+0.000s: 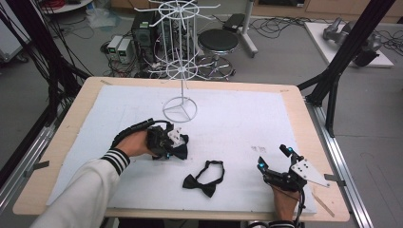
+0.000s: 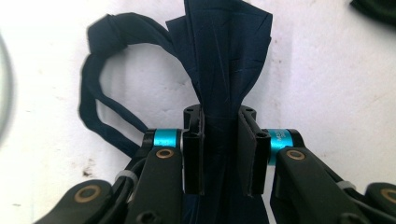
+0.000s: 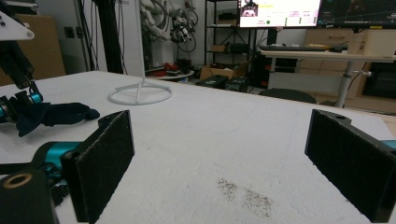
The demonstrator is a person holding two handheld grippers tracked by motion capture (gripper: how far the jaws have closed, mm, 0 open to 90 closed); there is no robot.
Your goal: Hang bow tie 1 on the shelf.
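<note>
Navy fabric of a bow tie (image 2: 224, 60) sits clamped in the left gripper (image 2: 223, 154) at nine o'clock on the white mat (image 1: 237, 118), while the right gripper (image 3: 219, 158) rests wide open and empty at four o'clock.

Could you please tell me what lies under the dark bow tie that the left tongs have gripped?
Under the bow tie held by the left tongs lies the white table cover; the patch directly beneath the fabric is covered.

Two bow ties (image 1: 205, 178) (image 1: 177, 150), one wire stand (image 1: 180, 71), two grippers (image 1: 172, 142) (image 1: 274, 157)
</note>
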